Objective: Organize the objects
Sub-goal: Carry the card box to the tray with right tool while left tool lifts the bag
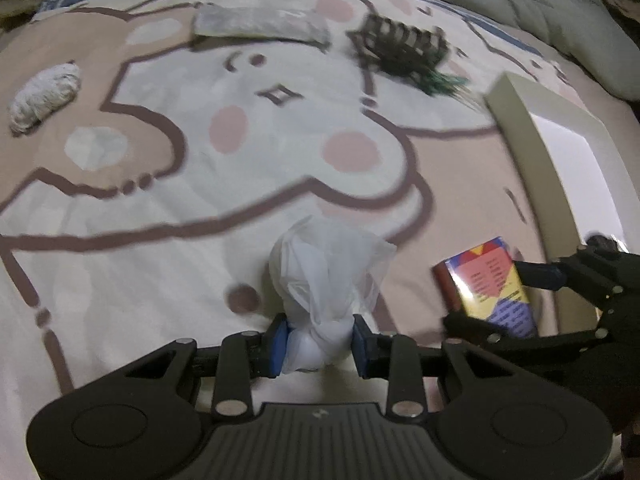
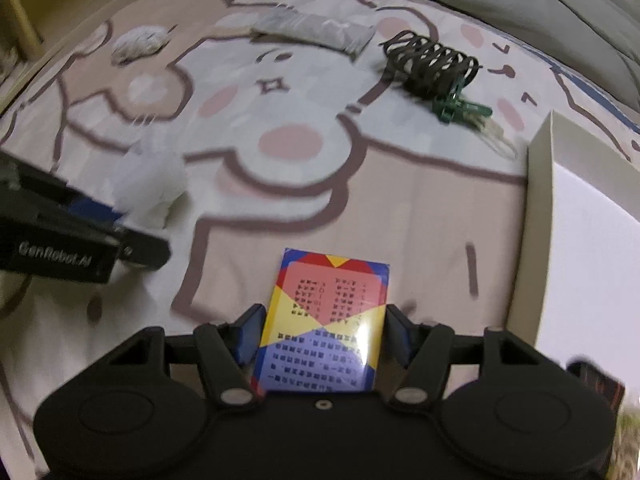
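My left gripper [image 1: 320, 346] is shut on a white plastic bag bundle [image 1: 326, 280], its blue pads pressing both sides just above the bedsheet. The same bundle [image 2: 150, 184] shows at the left of the right wrist view, beside the left gripper [image 2: 120, 216]. My right gripper [image 2: 322, 338] is shut on a colourful card box [image 2: 326, 320] printed in red, yellow and blue. That box [image 1: 490, 286] and the right gripper [image 1: 492, 294] appear at the right of the left wrist view. An open beige box [image 2: 538, 216] stands at the right.
On the cartoon bedsheet [image 1: 200, 152] lie a white yarn ball [image 1: 44, 94], a flat clear packet [image 1: 260, 22] and a dark coiled strap with green clips [image 2: 434, 64]. A grey quilt [image 2: 540, 4] lies bunched along the far right.
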The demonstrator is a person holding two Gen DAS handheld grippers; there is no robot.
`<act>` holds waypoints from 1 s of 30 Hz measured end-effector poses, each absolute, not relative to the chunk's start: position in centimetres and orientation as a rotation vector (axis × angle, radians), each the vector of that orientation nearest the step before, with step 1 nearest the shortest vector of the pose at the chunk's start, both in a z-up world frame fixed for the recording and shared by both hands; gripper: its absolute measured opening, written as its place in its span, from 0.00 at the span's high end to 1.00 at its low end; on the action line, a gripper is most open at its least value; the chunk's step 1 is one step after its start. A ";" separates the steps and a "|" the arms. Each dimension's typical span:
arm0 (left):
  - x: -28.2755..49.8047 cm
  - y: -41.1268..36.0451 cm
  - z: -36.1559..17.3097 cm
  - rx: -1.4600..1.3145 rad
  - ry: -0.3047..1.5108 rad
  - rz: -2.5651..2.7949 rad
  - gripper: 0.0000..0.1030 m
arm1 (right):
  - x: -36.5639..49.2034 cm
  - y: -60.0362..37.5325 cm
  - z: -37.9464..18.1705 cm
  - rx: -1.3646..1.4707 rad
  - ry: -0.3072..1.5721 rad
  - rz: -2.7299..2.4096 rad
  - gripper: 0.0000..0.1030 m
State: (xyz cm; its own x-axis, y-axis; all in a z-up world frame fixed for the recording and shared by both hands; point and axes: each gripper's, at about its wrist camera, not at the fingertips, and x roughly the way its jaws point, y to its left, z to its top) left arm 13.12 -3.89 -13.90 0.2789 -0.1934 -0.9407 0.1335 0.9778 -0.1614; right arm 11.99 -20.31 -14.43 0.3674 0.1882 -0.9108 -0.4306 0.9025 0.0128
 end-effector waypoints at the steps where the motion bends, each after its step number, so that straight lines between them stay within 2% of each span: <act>1: 12.7 -4.3 -13.9 -0.043 1.267 -0.229 0.67 | 11.3 -20.3 -14.4 -0.252 1.130 0.405 0.37; 6: 11.9 -5.2 -13.9 -0.026 1.260 -0.224 0.66 | 9.9 -20.7 -14.3 -0.214 1.137 0.363 0.36; 8: 12.2 -4.9 -14.1 -0.055 1.273 -0.206 0.64 | 10.0 -21.0 -14.7 -0.176 1.174 0.321 0.33; 10: 12.5 -4.6 -14.1 -0.092 1.282 -0.186 0.61 | 9.8 -21.4 -14.7 -0.124 1.181 0.288 0.32; 13: 12.9 -4.5 -14.1 -0.124 1.282 -0.166 0.50 | 10.0 -21.8 -14.8 -0.056 1.186 0.257 0.32; 16: 13.0 -4.8 -14.1 -0.107 1.271 -0.148 0.48 | 10.2 -22.0 -15.0 -0.017 1.185 0.245 0.40; 19: 12.8 -5.2 -14.3 -0.069 1.255 -0.145 0.52 | 10.1 -22.0 -15.0 -0.013 1.173 0.249 0.41; 21: 12.6 -5.2 -14.2 -0.050 1.239 -0.142 0.67 | 9.9 -22.0 -15.0 -0.019 1.160 0.251 0.41; 26: 12.4 -4.5 -13.0 -0.054 1.197 -0.137 0.68 | 10.3 -22.6 -14.3 0.011 1.160 0.258 0.41; 30: 12.3 -4.2 -11.7 -0.046 1.142 -0.119 0.68 | 10.6 -23.1 -12.4 0.012 1.086 0.245 0.41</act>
State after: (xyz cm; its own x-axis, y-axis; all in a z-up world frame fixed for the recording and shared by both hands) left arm 12.34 -4.17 -11.70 0.4106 -0.1181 -0.9041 0.0707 0.9927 -0.0975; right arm 10.63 -23.12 -12.36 0.4412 0.2034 -0.8740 -0.1920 0.9728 0.1294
